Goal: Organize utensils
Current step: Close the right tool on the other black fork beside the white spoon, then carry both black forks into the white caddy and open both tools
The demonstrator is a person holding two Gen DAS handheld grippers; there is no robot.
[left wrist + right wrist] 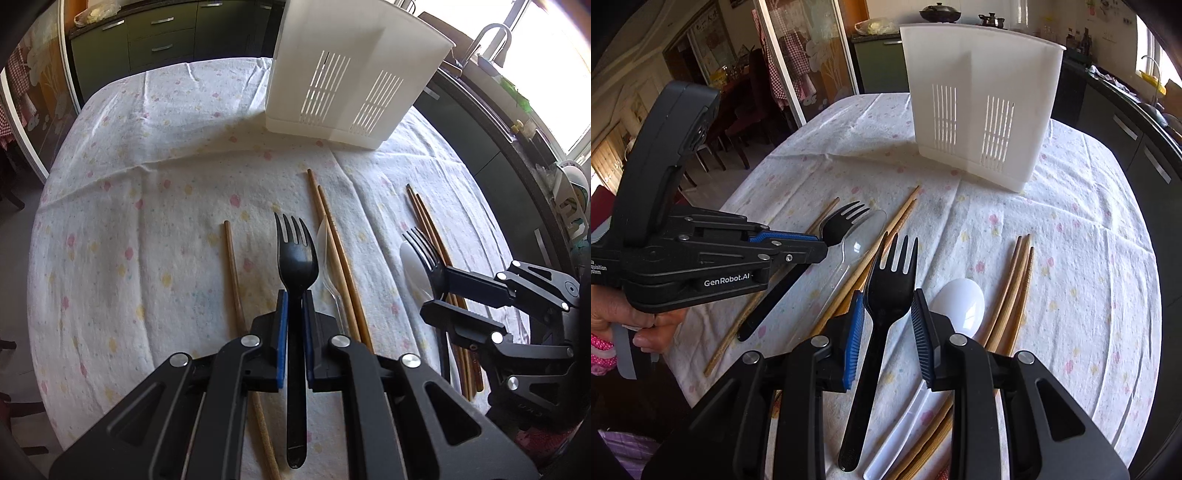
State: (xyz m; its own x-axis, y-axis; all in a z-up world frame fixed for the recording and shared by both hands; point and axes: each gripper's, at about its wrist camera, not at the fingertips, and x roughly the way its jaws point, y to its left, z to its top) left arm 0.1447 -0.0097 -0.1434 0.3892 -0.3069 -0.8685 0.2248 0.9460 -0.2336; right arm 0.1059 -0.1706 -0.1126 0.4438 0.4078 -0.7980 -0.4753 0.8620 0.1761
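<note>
Chopstick [236, 291] ends hidden behind left gripper [294, 295]

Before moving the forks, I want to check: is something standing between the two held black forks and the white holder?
Nothing visible: only bare flowered tablecloth lies between the black plastic forks and the white slotted plastic holder.

Dark green cabinets [155, 40] and a bright window [554, 74] ring the room.
</note>
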